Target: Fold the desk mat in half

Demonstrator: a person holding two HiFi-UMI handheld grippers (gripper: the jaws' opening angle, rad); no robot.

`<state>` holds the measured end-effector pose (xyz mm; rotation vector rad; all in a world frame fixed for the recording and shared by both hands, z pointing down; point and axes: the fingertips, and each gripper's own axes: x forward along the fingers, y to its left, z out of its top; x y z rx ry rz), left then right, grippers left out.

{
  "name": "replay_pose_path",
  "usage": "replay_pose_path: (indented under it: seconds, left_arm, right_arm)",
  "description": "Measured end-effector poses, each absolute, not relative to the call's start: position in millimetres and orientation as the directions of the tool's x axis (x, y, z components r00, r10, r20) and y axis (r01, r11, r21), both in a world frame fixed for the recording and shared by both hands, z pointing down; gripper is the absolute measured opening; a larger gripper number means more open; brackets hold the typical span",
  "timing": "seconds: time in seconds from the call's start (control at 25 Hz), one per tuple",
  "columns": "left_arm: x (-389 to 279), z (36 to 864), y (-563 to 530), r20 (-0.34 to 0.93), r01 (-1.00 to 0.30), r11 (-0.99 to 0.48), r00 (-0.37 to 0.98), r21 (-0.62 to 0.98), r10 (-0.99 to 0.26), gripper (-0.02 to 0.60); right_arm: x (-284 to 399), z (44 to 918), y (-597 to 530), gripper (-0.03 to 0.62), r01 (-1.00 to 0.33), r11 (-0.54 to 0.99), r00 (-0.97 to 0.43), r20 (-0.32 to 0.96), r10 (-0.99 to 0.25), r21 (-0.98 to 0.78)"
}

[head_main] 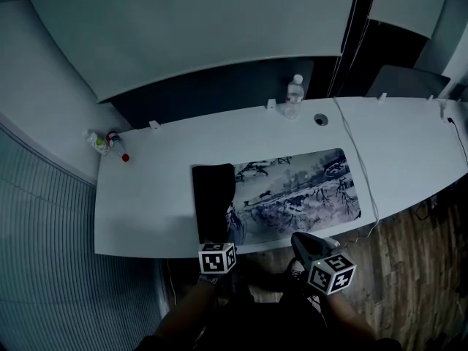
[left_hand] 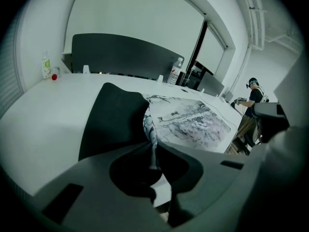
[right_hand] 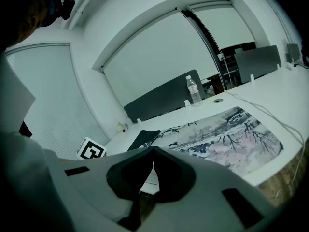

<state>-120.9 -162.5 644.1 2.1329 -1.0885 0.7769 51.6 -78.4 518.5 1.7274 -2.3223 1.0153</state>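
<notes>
Desk mat (head_main: 300, 189) lies on white desk (head_main: 146, 196) near its front edge, left end flipped over, black underside up. Left gripper (left_hand: 153, 148) clamped on that lifted left edge, mat pinched between its 2 jaws. Right gripper (right_hand: 153, 151) at desk's front edge, jaws together, nothing between. Water bottle (head_main: 294, 96) at far edge; cable (head_main: 362, 167) runs past mat's right end.

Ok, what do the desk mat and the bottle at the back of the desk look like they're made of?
Desk mat: probably cloth-topped rubber or foam with a matte finish. Its folded-over end bends softly and shows a plain black underside beneath the printed landscape.
Bottle: likely clear plastic, slightly glossy, with a see-through body and a white cap.
</notes>
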Motion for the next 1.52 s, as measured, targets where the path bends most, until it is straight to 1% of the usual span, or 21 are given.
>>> replay_pose_path:
  seconds: [0.32,0.72,1.52]
  left_arm:
    - [-90,647,-156,0.736,-0.814,-0.521,0.515,0.257,-0.44,0.037]
    - [-66,642,-153,0.754,-0.796,-0.561,0.509,0.229,-0.415,0.037]
    - [0,638,-136,0.761,-0.746,-0.625,0.538,0.23,-0.363,0.037]
  right_arm:
    - [69,524,-78,0.023,-0.87,0.112,-0.339,0.417,-0.843,-0.48]
    - [90,531,-77,0.023,-0.852,0.082,-0.325,0.398,-0.858,-0.518]
    - [141,538,-59,0.023,-0.841,0.035,-0.289,0.393,-0.873,-0.539]
